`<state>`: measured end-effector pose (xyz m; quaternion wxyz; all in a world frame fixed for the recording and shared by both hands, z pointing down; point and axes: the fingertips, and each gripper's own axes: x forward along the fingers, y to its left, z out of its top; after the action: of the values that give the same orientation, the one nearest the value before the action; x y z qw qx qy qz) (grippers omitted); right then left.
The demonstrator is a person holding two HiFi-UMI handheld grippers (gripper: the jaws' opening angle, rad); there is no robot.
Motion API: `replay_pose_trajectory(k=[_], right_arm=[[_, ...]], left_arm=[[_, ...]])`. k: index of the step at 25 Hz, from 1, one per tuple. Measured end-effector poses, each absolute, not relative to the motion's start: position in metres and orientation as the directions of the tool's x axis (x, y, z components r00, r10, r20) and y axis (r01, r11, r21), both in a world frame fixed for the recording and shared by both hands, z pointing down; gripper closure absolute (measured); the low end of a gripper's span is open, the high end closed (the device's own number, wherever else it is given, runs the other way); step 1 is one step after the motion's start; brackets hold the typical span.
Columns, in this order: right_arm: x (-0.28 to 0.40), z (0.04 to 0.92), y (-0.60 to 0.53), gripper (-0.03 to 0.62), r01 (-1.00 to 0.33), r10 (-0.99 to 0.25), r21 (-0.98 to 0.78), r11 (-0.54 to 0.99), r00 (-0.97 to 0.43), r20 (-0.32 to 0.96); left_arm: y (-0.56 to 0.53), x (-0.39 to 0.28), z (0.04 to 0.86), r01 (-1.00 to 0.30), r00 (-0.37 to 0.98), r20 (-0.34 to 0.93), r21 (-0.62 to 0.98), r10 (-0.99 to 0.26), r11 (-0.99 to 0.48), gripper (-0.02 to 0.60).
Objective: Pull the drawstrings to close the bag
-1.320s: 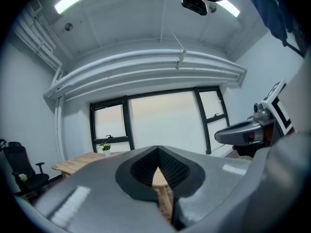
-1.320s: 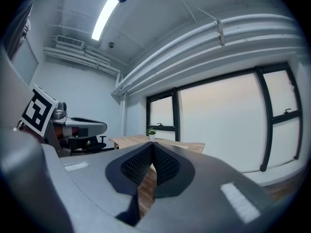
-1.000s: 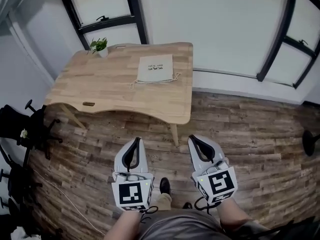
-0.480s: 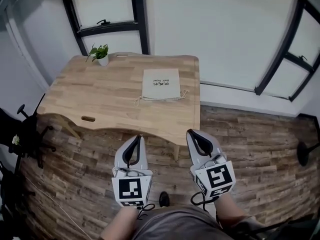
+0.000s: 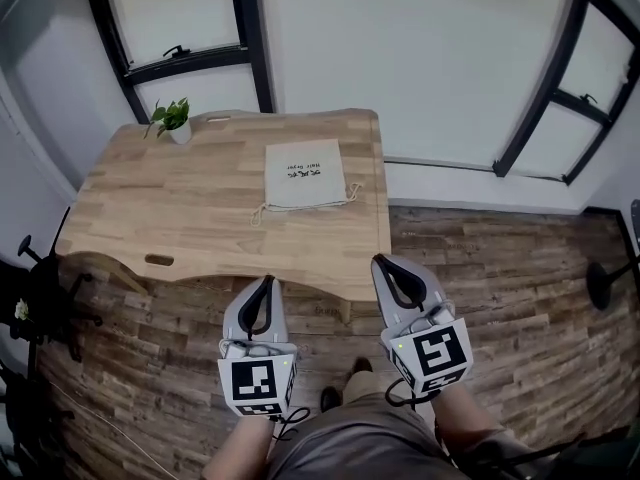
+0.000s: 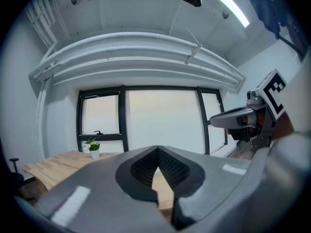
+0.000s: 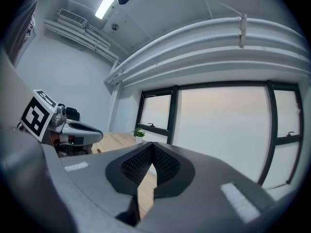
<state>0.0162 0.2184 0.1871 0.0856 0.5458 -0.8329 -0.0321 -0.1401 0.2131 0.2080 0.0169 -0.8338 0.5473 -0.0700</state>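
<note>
A flat beige drawstring bag (image 5: 305, 172) with small dark print lies on the wooden table (image 5: 180, 208), toward its right side. Its cords trail off the near corners, one to the left (image 5: 262, 211) and one to the right (image 5: 350, 190). Both grippers hover over the floor just short of the table's front edge, well away from the bag. My left gripper (image 5: 265, 282) (image 6: 157, 149) has its jaws together with nothing between them. My right gripper (image 5: 384, 264) (image 7: 151, 146) is also shut and empty. Each gripper view shows the other gripper off to the side.
A small potted plant (image 5: 172, 120) stands at the table's far left corner. Black chairs (image 5: 40, 303) crowd the floor at the left, and a black stand base (image 5: 610, 283) sits at the right. Behind the table are a white wall and black-framed windows. The person's shoe (image 5: 358, 368) is below.
The person has stepped toward the table. Both grippers have come from the open floor up to its front edge, still side by side and shut. The bag has not moved.
</note>
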Motion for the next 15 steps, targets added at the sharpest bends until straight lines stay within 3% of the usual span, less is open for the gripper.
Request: replay_pose_trajectory(k=[15], right_arm=[[0.055,0.242,0.109,0.565,-0.907,-0.896,0.049,0.418,-0.403,0.186]], left_arm=[[0.114,-0.112,0.249,-0.913,0.361,0.175,-0.133,-0.916,-0.385,0.581]])
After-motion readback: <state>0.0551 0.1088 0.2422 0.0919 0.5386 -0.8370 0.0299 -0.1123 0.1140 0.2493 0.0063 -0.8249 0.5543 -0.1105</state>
